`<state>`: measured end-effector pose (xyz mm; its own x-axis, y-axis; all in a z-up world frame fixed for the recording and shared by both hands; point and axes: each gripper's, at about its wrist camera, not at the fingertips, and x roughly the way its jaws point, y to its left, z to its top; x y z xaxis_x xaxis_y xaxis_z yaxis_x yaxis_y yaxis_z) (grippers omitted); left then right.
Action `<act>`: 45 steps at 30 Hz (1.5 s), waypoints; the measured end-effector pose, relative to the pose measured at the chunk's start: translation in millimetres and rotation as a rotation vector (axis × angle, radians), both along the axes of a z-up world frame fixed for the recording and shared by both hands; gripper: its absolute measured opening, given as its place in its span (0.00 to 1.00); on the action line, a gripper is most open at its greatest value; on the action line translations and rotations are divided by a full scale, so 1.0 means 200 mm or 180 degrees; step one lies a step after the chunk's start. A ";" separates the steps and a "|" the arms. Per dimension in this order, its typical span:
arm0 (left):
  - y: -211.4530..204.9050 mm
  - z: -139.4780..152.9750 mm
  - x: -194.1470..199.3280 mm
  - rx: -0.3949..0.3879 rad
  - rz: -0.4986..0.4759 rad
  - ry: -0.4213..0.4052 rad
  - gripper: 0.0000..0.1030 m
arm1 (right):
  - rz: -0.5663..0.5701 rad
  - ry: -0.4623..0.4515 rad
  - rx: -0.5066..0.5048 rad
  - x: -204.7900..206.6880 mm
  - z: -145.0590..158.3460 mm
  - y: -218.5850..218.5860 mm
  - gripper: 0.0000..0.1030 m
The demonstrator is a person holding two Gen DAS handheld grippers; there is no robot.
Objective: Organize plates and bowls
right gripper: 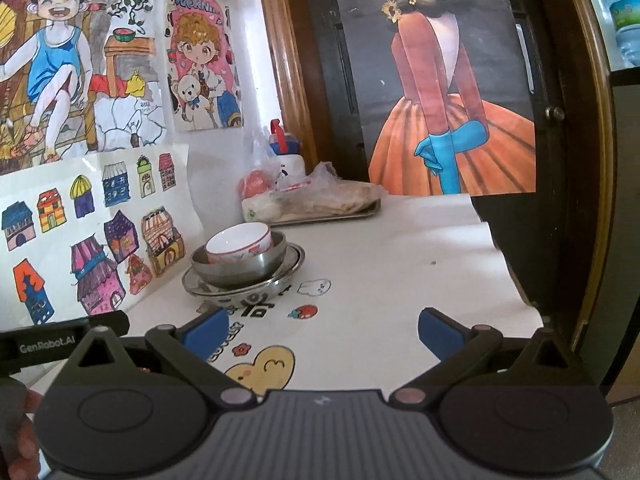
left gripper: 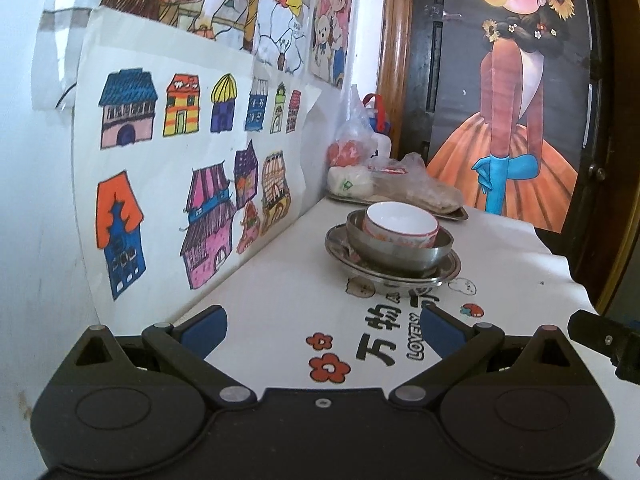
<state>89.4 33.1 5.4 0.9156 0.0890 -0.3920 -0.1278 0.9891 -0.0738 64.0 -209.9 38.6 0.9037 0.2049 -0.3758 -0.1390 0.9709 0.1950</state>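
Observation:
A white ceramic bowl with a red pattern sits inside a steel bowl, which stands on a steel plate on the white table. The stack also shows in the right wrist view: ceramic bowl, steel bowl, plate. My left gripper is open and empty, held back from the stack. My right gripper is open and empty, to the right of and short of the stack.
A metal tray with bagged food and a white bottle stands at the back by the wall; it also shows in the right wrist view. Drawings cover the wall on the left. The table's right edge drops by a dark door.

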 end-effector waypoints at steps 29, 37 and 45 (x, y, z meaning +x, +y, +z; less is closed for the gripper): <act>0.03 -0.07 -0.03 -0.0013 -0.0002 -0.0021 0.99 | -0.0205 -0.0023 0.0058 -0.09 -0.06 0.02 1.00; 0.03 -0.07 -0.03 -0.0011 -0.0009 -0.0013 0.99 | -0.0198 -0.0030 0.0047 -0.10 -0.06 0.02 1.00; 0.03 -0.07 -0.03 -0.0001 -0.0004 -0.0014 0.99 | -0.0195 -0.0035 0.0050 -0.10 -0.06 0.02 1.00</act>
<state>82.8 38.3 -8.5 0.9175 0.0876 -0.3880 -0.1261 0.9892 -0.0746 44.0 -206.1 26.7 0.9189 0.1549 -0.3629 -0.0817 0.9745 0.2090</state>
